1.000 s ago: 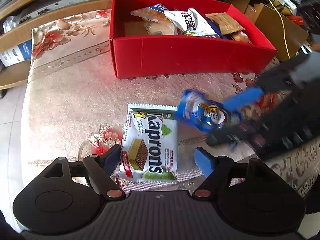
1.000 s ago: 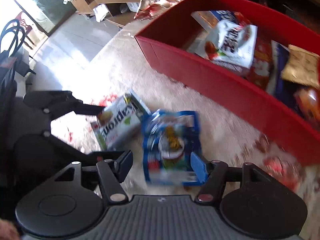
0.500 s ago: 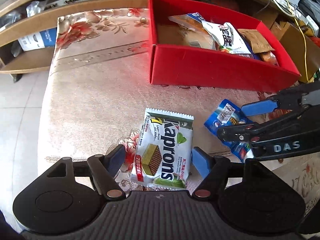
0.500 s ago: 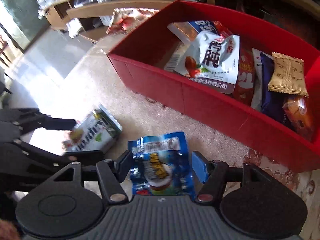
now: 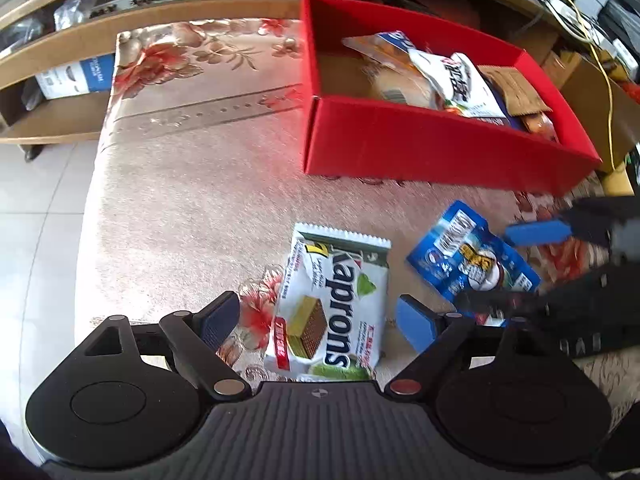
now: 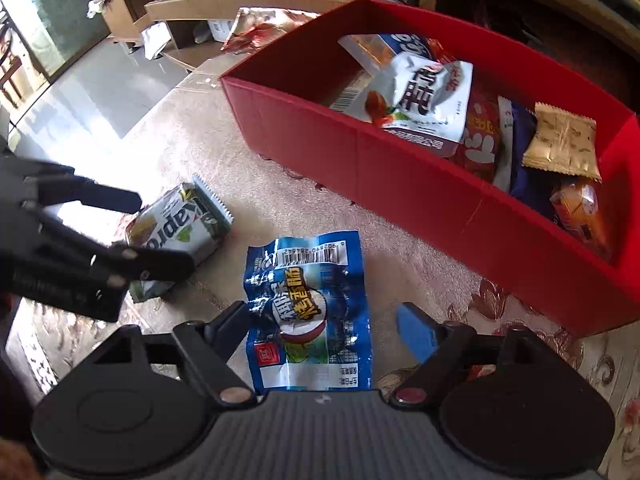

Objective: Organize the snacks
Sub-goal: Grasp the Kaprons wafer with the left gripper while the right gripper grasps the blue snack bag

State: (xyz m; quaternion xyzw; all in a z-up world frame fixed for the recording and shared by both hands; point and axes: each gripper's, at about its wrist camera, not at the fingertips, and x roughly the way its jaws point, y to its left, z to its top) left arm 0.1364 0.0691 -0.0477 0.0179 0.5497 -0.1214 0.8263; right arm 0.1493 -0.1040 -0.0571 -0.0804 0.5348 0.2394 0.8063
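The Kaprons wafer pack lies flat on the floral tablecloth, white and green, its printed name running lengthwise toward the camera. The left gripper hangs over it with a finger on either side; its jaws are opening and neither pad presses on the wrapper, so the pack simply lies between them. Just beside it to the right lies a blue snack pouch, barcode end pointing toward the box, the two packets close but apart. The right gripper straddles that pouch the same way: its jaws are opening too, the dark left finger sits right at the pouch's edge, the blue right finger stands clear of it, and nothing is gripped.

Beyond both packets stands a red cardboard box, open on top, already holding a heap of snacks: a white bag with large dark characters, a red packet, a dark blue one, a gold sachet and an orange wrapper at its far right end.

Past the table's edge run low wooden shelves over a pale tiled floor.
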